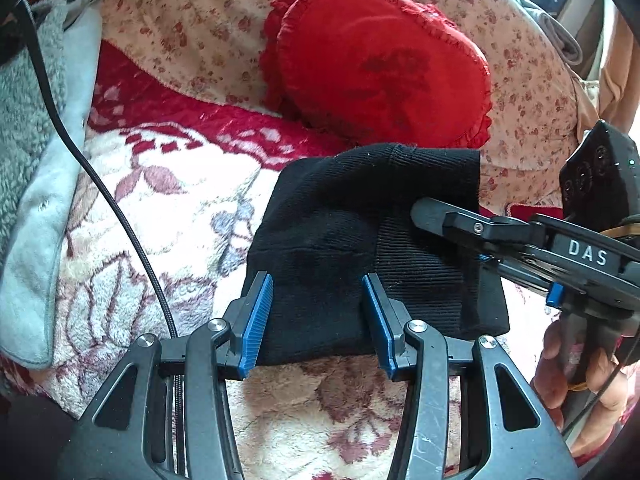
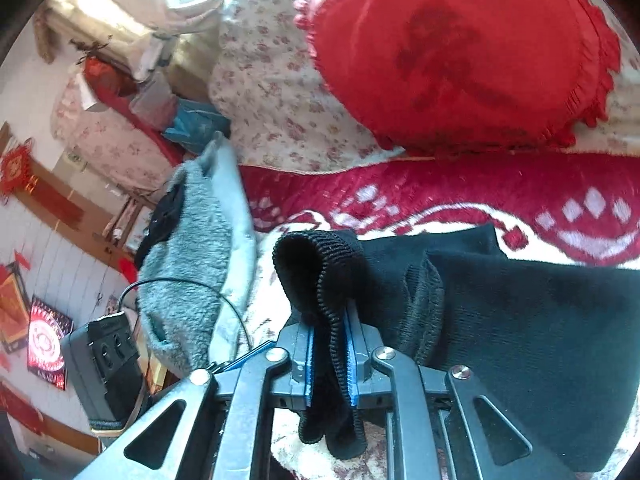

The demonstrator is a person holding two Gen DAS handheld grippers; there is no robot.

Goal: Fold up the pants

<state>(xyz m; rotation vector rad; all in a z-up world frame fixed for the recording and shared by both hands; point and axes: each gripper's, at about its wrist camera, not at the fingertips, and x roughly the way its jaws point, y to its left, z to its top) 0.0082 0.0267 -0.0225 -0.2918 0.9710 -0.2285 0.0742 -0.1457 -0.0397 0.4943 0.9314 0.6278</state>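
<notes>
The black ribbed pants (image 1: 372,240) lie folded into a compact bundle on the floral fleece blanket (image 1: 168,208). My left gripper (image 1: 318,320) is open, its blue pads either side of the bundle's near edge, holding nothing. My right gripper (image 2: 330,356) is shut on a ribbed hem of the pants (image 2: 320,276), which loops up between the pads; the rest of the pants (image 2: 540,332) spreads to the right. In the left wrist view the right gripper (image 1: 424,210) reaches in from the right over the bundle's far right part.
A red heart-shaped cushion (image 1: 380,60) lies just behind the pants against floral bedding (image 1: 192,12). A grey fleece garment (image 1: 36,140) lies at the left. A black cable (image 1: 120,216) crosses the blanket. The person's hand (image 1: 580,372) holds the right gripper.
</notes>
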